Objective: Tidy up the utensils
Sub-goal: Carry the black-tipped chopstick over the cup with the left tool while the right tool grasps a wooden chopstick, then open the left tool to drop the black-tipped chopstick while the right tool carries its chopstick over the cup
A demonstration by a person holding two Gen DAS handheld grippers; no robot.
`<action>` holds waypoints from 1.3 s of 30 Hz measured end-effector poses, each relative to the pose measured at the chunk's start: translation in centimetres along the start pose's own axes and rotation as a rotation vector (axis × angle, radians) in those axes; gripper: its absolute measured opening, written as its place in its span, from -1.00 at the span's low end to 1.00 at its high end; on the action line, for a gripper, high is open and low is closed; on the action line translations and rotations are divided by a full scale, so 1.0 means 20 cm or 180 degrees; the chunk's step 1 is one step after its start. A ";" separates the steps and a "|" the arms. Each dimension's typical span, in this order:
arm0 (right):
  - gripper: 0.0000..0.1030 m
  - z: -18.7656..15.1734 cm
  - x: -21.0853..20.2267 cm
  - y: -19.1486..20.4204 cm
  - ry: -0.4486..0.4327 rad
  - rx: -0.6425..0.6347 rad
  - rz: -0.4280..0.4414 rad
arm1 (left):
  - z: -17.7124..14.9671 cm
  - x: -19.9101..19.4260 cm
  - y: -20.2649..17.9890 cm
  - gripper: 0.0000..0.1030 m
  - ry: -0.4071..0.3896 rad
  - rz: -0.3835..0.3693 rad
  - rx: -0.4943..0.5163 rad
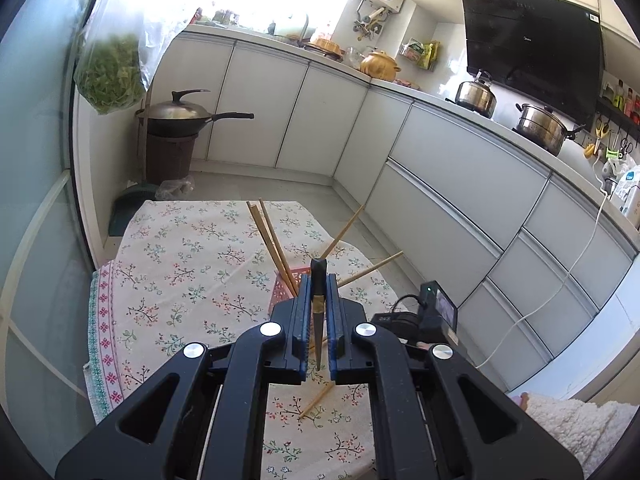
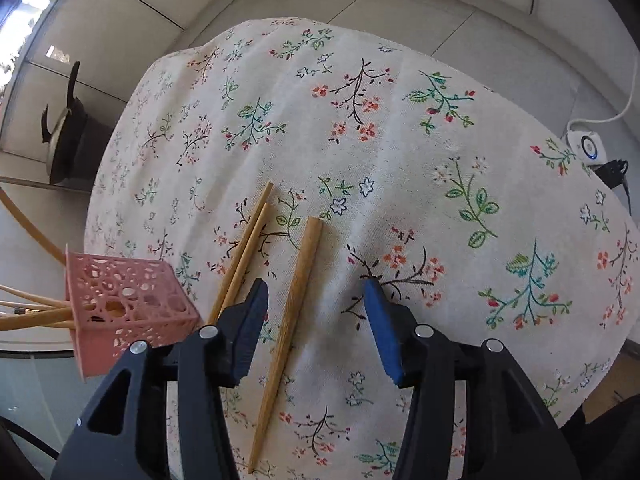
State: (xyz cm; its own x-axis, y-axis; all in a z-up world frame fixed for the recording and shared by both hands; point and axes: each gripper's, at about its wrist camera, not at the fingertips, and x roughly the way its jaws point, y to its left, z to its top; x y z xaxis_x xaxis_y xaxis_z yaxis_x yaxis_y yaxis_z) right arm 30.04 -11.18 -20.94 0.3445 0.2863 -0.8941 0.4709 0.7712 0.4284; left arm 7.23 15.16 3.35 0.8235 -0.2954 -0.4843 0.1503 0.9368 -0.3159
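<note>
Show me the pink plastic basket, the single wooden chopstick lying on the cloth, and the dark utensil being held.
Pink perforated plastic basket (image 2: 132, 304): right wrist view, side wall.
Single wooden chopstick (image 2: 290, 320): right wrist view, mid-shaft.
Dark slender utensil (image 1: 319, 276): left wrist view, black end above the fingers.

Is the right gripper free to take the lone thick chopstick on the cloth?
Probably yes: the right gripper is open, straddling the thick chopstick, with nothing lying over it.

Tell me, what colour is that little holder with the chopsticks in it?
Pink, with a lattice of round holes. The chopstick holder shows best in the right wrist view.
</note>
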 end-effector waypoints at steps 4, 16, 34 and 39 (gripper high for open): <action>-0.70 0.00 0.04 0.10 -0.0132 -0.0381 -0.0372 | 0.00 0.02 -0.02 -0.88 0.0031 0.0006 0.0022; -0.85 -0.26 -0.53 -0.16 -0.0784 -0.0784 0.0537 | 0.00 0.01 -0.04 -0.88 -0.0093 0.0086 -0.0005; -0.85 -0.46 -1.34 -0.11 -0.1671 -0.1341 0.1301 | 0.28 0.20 -0.24 -0.88 -0.0452 0.0478 0.0187; -0.85 -0.43 -1.34 -0.11 -0.1698 -0.1330 0.1278 | 0.36 0.36 -0.24 -0.88 -0.0436 0.0529 0.0113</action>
State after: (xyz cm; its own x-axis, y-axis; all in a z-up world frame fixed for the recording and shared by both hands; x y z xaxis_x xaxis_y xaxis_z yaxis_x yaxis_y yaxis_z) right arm 12.81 -15.72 0.93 0.8167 0.3582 -0.4525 -0.0799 0.8467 0.5260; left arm 16.36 9.93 7.27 0.9048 -0.1104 -0.4112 0.0235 0.9773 -0.2108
